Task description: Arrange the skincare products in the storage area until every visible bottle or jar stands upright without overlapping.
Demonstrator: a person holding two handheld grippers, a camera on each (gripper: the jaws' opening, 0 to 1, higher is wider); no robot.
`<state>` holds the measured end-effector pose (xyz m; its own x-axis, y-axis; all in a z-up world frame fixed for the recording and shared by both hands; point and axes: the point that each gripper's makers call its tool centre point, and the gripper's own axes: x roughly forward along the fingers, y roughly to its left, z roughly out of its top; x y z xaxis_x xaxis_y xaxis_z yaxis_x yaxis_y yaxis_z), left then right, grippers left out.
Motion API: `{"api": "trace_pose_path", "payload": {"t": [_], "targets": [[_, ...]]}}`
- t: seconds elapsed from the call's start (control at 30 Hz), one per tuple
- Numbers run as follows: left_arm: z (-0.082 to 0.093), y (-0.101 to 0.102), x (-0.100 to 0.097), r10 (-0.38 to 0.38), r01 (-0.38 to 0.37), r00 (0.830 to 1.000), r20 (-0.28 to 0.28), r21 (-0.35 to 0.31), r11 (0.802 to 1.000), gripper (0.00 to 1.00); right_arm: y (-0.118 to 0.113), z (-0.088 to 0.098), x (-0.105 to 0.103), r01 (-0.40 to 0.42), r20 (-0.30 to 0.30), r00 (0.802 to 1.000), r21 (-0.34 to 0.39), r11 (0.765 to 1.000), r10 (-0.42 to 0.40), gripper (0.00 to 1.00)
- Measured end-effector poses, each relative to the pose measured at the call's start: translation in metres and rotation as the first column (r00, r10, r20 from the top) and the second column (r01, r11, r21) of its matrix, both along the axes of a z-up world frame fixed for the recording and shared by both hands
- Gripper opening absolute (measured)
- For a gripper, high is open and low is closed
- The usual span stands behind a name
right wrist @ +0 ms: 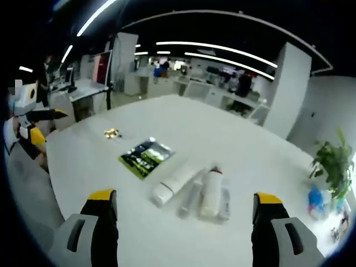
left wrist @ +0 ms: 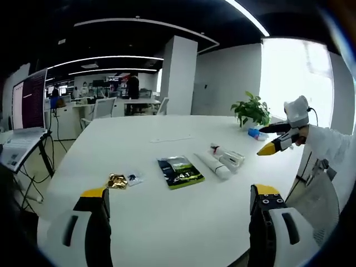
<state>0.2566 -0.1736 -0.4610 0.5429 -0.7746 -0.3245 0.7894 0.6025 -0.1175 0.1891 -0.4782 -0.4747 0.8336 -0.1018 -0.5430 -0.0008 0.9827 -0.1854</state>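
Observation:
A white tube lies flat on the white round table. Beside it lies a white bottle with a red neck, flanked by clear plastic packs. My left gripper is open and held back over the table's near edge, well short of them. My right gripper is open too, just in front of the tube and bottle with nothing between its jaws. It also enters the left gripper view from the right. The left gripper shows at the far left of the right gripper view.
A green packet lies flat near the tube. A gold wrapper and a small clear sachet lie further off. A potted plant and a blue item stand at the table's edge. A laptop sits off the table.

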Motion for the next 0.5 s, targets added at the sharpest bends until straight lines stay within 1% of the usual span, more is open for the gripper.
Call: {"api": "trace_pose_path", "payload": {"t": [0.07,0.17,0.33,0.43,0.5], "targets": [[-0.002,-0.001,0.0,0.001,-0.001,1.0,-0.007,-0.001,1.0,0.99,-0.001,-0.005,0.005,-0.012,-0.019,1.0,-0.007,1.0,0.012,1.0],[-0.007,-0.002,0.0,0.001,-0.001,1.0,-0.012,0.006,1.0,0.99,-0.002,-0.008,0.011,-0.016,-0.025,1.0,-0.004,1.0,0.016,0.99],[-0.012,-0.003,0.004,-0.001,0.001,1.0,-0.027,0.009,1.0,0.99,-0.012,-0.015,0.024,-0.022,-0.047,0.999,-0.011,1.0,0.022,0.99],[-0.016,-0.001,0.004,0.005,-0.005,0.999,-0.032,0.014,1.0,0.98,-0.02,-0.018,0.03,-0.017,-0.054,0.998,-0.008,1.0,0.017,0.97],[-0.017,-0.002,0.006,0.006,-0.005,0.999,-0.033,0.016,1.0,0.98,-0.026,-0.017,0.033,-0.015,-0.044,0.999,-0.007,1.0,0.014,0.93]]}}
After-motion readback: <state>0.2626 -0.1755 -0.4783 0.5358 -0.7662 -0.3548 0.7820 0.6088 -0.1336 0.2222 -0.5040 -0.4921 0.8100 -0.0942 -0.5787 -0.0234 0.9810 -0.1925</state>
